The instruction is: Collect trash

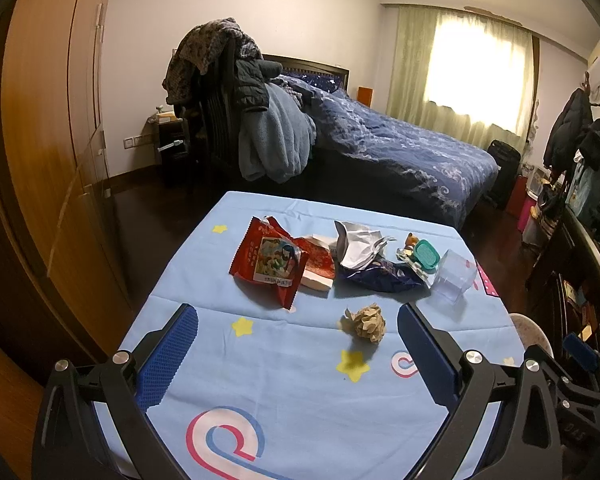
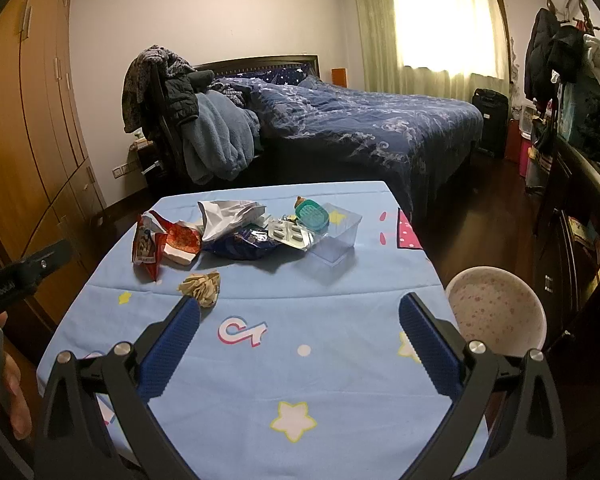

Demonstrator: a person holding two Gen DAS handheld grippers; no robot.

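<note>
Trash lies on the table's light blue cloth [image 1: 284, 392]: a red snack bag [image 1: 270, 262], a red and white packet [image 1: 318, 266], a crumpled silver wrapper [image 1: 358, 246], a dark blue bag [image 1: 384, 278] and a crumpled brown paper ball [image 1: 366, 322]. My left gripper [image 1: 298, 322] is open above the near cloth, the paper ball just inside its right finger. My right gripper [image 2: 300, 316] is open and empty; in its view the paper ball [image 2: 202, 285] sits by the left fingertip, with the red bag [image 2: 148, 242], silver wrapper [image 2: 230, 216] and blue bag [image 2: 246, 245] beyond.
A clear plastic box [image 2: 334, 234], a teal lidded case [image 2: 311, 214] and a blister pack [image 2: 292, 235] sit at the table's far right. A speckled white bin [image 2: 496, 308] stands beside the table on the right. Bed [image 2: 360, 128], clothes-laden chair and wardrobe lie beyond.
</note>
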